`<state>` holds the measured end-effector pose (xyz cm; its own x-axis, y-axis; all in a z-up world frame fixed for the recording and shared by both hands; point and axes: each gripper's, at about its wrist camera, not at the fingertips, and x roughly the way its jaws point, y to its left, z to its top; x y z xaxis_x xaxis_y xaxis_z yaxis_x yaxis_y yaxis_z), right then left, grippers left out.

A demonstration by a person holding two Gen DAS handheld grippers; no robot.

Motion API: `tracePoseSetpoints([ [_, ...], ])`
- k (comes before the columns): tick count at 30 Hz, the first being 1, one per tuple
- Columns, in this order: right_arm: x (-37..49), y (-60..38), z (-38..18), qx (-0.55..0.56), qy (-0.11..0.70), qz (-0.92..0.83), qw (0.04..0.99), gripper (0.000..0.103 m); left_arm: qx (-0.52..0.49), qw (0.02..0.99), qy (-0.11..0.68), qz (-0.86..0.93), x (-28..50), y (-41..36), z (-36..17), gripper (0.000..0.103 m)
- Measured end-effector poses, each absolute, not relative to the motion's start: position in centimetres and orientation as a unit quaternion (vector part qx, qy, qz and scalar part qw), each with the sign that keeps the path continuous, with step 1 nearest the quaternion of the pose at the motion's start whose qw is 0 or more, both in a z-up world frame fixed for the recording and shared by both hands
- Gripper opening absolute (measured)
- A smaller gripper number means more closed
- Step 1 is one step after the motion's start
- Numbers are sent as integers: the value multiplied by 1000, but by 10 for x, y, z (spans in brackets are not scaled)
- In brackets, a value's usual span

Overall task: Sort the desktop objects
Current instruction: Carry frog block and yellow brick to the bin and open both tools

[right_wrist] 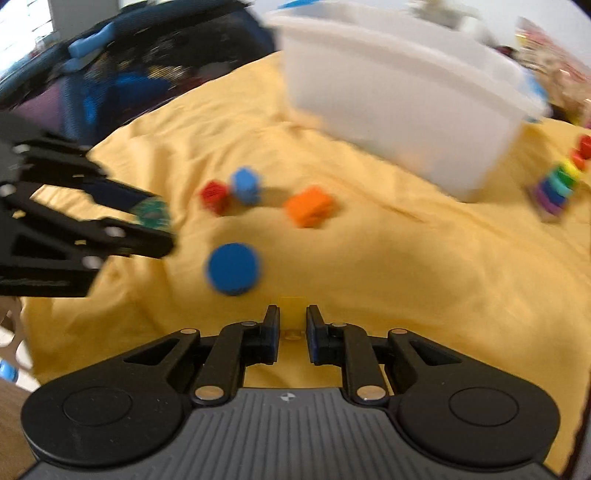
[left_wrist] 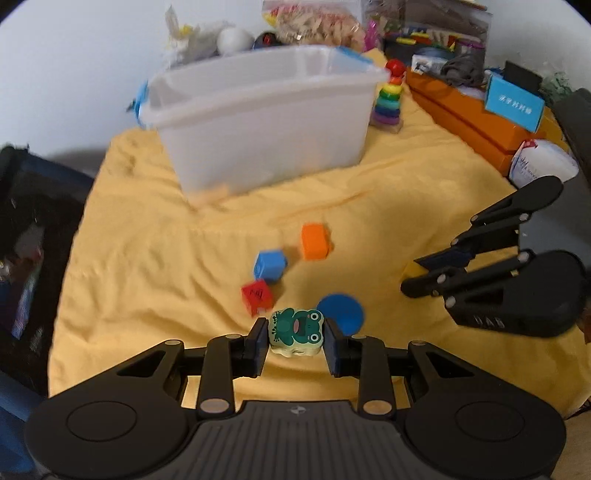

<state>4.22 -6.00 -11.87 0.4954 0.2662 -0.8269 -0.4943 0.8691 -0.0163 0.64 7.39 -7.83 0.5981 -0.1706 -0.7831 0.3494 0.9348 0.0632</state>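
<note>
My left gripper (left_wrist: 295,334) is shut on a green frog block (left_wrist: 295,332), held just above the yellow cloth (left_wrist: 147,266). My right gripper (right_wrist: 292,319) is shut on a small yellow block (right_wrist: 292,314); it also shows in the left wrist view (left_wrist: 415,277) at the right. On the cloth lie a blue disc (left_wrist: 341,312), a red cube (left_wrist: 257,294), a blue cube (left_wrist: 270,265) and an orange block (left_wrist: 314,242). A clear plastic bin (left_wrist: 266,118) stands behind them. The right wrist view shows the left gripper (right_wrist: 155,221) with the frog block (right_wrist: 152,213).
A rainbow ring stacker (left_wrist: 388,98) stands right of the bin. Orange boxes (left_wrist: 472,114) and cluttered toy bags (left_wrist: 314,22) line the back and right. A dark bag (left_wrist: 26,240) sits off the left edge of the cloth.
</note>
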Motion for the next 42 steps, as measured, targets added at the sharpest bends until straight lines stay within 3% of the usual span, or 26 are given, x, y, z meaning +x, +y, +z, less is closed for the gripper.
tracePoseSetpoints([
  [6,57,-85,-96,-88,439,178,876,17,109,903,396,-127,24,69,-50,35],
  [13,73,-103,-40,-55,371,165,912,17,104,926,350,-97,54,67,-7,35],
  [27,144,-96,41,-79,245,153,954,17,124,955,264,-58,131,56,58,35],
  [34,189,-86,45,-95,239,145,955,17,110,954,276,-41,192,52,51,35],
  [42,241,-81,-5,-62,319,137,936,18,91,929,358,-34,248,58,-4,35],
])
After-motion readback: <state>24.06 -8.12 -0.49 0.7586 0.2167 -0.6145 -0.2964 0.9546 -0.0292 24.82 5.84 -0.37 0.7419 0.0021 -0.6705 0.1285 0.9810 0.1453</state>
